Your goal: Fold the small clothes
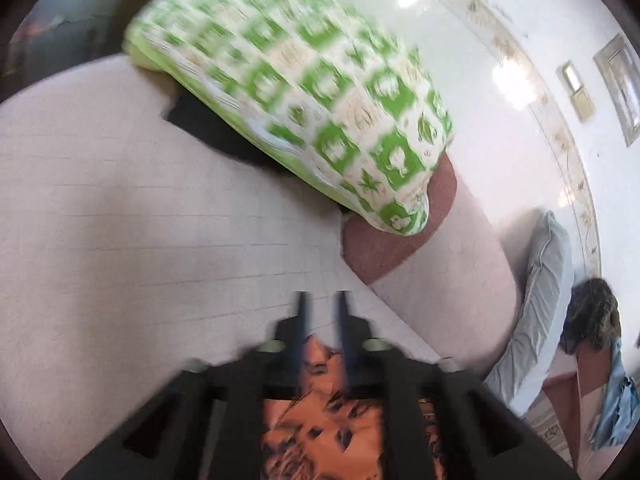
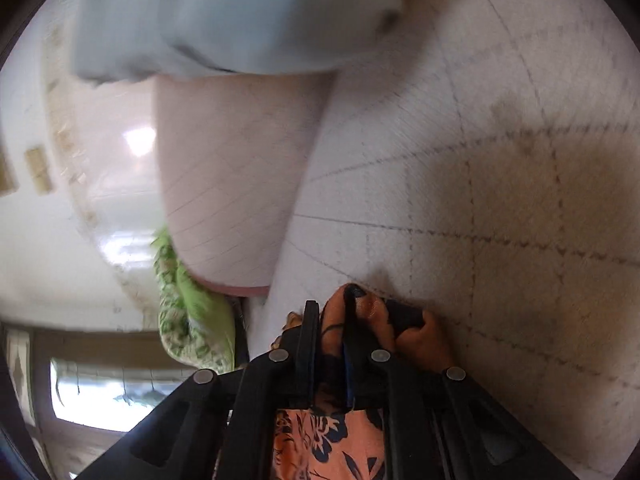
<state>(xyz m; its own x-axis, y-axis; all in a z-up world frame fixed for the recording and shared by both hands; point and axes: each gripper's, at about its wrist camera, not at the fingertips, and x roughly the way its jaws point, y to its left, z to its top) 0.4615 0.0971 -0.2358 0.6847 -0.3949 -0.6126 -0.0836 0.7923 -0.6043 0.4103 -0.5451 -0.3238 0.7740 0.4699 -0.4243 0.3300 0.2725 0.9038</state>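
A: Looking along the right tool (image 2: 328,312), what do you see between its two black fingers?

B: A bunched fold of the orange fabric with a dark floral print (image 2: 352,308), pinched tight, with more of it hanging under the tool near the camera. It sits over the pale quilted bed cover (image 2: 500,200).

A: And the left tool (image 1: 320,300)?

B: Its fingers stand narrowly apart, with a gap between the blue pads (image 1: 302,312). The same orange garment (image 1: 320,424) lies beneath and behind them; I see no pad pressing on it.

A: What lies beyond?

B: A green-and-white checked pillow (image 1: 300,100) at the far end of the bed, a reddish-brown cushion (image 1: 384,240) just beside it, and a grey-blue pillow (image 1: 544,304) to the right.
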